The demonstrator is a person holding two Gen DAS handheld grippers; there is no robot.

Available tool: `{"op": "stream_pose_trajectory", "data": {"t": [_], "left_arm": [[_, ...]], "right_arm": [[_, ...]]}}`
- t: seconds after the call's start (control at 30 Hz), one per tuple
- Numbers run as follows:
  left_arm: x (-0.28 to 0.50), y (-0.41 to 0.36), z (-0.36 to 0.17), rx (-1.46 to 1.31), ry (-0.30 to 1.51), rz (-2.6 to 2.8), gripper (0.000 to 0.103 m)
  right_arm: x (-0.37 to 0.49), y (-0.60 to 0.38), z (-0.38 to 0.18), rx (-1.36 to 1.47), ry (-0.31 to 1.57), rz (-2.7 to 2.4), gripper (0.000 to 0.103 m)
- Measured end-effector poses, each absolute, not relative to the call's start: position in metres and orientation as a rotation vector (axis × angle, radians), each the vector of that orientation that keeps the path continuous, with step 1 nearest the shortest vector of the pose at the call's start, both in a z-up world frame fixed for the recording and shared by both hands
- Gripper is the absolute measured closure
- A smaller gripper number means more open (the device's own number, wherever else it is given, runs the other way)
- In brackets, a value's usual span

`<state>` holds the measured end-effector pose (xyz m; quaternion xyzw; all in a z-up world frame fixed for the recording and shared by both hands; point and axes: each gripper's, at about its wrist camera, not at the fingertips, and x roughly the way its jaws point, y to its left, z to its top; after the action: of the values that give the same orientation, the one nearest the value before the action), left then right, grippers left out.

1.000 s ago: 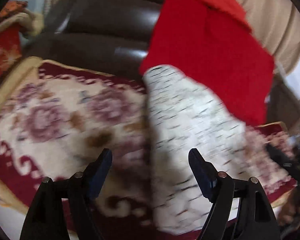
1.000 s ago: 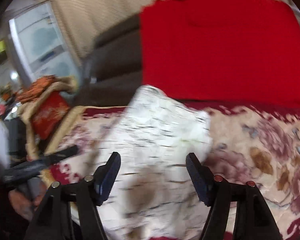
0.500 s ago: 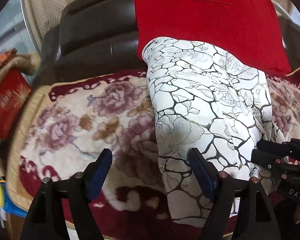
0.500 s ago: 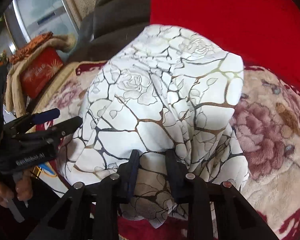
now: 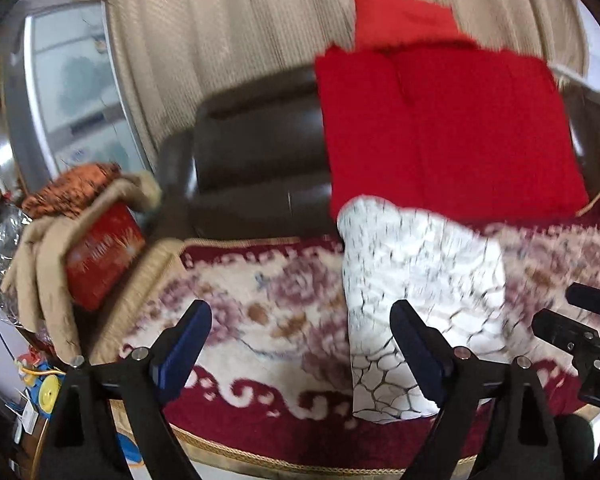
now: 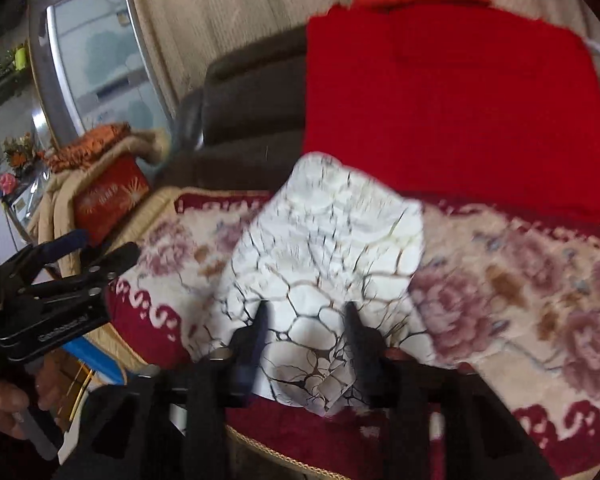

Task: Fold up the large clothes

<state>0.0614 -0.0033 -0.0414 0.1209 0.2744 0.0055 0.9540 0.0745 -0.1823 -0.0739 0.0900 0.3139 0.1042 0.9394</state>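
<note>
While the left gripper (image 5: 300,344) hangs wide and empty, the right gripper (image 6: 303,336), apparently narrowed astride the white crackle-patterned folded garment (image 6: 323,248) on the floral sofa cover (image 6: 519,280), could drag the folds loose if lifted unevenly.

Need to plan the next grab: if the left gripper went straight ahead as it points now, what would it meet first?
Probably the flowered blanket on the sofa seat; the left gripper is open, with the folded white garment just right of its line. Motion blur leaves depth uncertain.
</note>
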Motion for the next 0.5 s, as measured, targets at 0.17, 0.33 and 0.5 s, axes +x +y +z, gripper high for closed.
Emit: {"op": "stream_pose_trajectory", "data": {"t": [0.17, 0.33, 0.5], "left_arm": [[0.032, 0.005, -0.005, 0.210, 0.477, 0.023, 0.005], [0.008, 0.010, 0.020, 0.190, 0.432, 0.042, 0.004], [-0.014, 0.018, 0.038, 0.172, 0.400, 0.066, 0.001]], "right_arm": [[0.053, -0.177, -0.039, 0.185, 0.571, 0.167, 0.025], [0.028, -0.173, -0.010, 0.183, 0.540, 0.144, 0.025], [0.001, -0.164, 0.012, 0.184, 0.517, 0.140, 0.025]]}}
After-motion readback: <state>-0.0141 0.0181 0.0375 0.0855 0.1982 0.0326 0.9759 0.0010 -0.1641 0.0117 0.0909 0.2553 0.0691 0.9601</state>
